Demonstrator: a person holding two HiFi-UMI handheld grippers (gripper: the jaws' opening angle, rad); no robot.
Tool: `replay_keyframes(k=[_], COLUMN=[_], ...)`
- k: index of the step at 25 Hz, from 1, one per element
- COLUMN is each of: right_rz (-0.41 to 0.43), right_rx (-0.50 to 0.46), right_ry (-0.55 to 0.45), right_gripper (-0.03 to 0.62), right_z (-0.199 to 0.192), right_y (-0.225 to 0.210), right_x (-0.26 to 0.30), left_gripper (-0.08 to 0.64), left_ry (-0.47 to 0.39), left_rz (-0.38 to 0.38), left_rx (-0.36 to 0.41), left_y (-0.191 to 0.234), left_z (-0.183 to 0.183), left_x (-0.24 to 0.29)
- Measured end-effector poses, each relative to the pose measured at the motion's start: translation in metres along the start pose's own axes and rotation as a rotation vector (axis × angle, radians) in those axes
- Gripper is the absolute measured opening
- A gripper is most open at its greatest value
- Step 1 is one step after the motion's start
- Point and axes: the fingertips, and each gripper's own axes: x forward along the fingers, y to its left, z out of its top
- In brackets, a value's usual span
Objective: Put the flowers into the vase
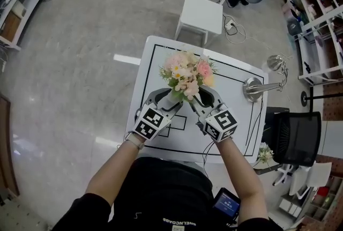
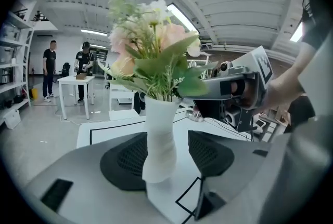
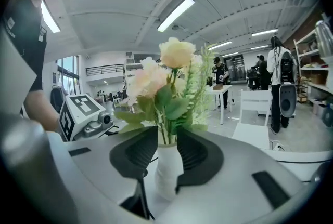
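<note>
Left gripper [image 2: 167,151] stands part-open around the vase [image 2: 158,140]. One pad lies against the vase's lower body, and the other is clear of it, with table showing in the gap. Right gripper [image 3: 167,154] is part-open too, its pads close beside the vase's mouth and the green stems just above, without clamping either. The vase is white and waisted and stands upright on the white table [image 1: 150,72], inside the black outline drawn there, its long axis vertical. Flowers [image 1: 186,73] sit in it, stems down and heads up. Their pink, cream and white blooms and green leaves spread over both pairs of jaws, so the head view hides the vase. A white chair [image 1: 202,10] stands beyond the table's far edge, a metal lamp [image 1: 254,88] is on the table to the right, and a black chair [image 1: 297,136] is beside it. Both forearms reach forward and angle inward, so the grippers meet the vase from either side, tipped slightly down, with their marker cubes facing up.
</note>
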Motion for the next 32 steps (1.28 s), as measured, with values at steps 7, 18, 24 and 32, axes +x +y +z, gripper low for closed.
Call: replay_keyframes(k=[7, 18, 24, 32], right_rz=[-0.004, -0.013, -0.022, -0.034], right_rx=[0.019, 0.040, 0.045, 0.053], right_ry=[0.005, 0.022, 0.032, 0.023], right_gripper=[0.100, 0.100, 0.100, 0.100], right_z=[-0.005, -0.014, -0.018, -0.021], right_y=[-0.001, 0.001, 0.001, 0.001], right_x=[-0.009, -0.019, -0.024, -0.038], left_gripper=[0.227, 0.229, 0.229, 0.229], left_ry=[0.004, 0.002, 0.002, -0.006], left_rz=[0.002, 0.005, 0.006, -0.002], left_rx=[-0.003, -0.007, -0.007, 0.002], left_y=[-0.005, -0.013, -0.019, -0.033], left_z=[-0.004, -0.007, -0.010, -0.008], left_x=[-0.002, -0.007, -0.010, -0.020])
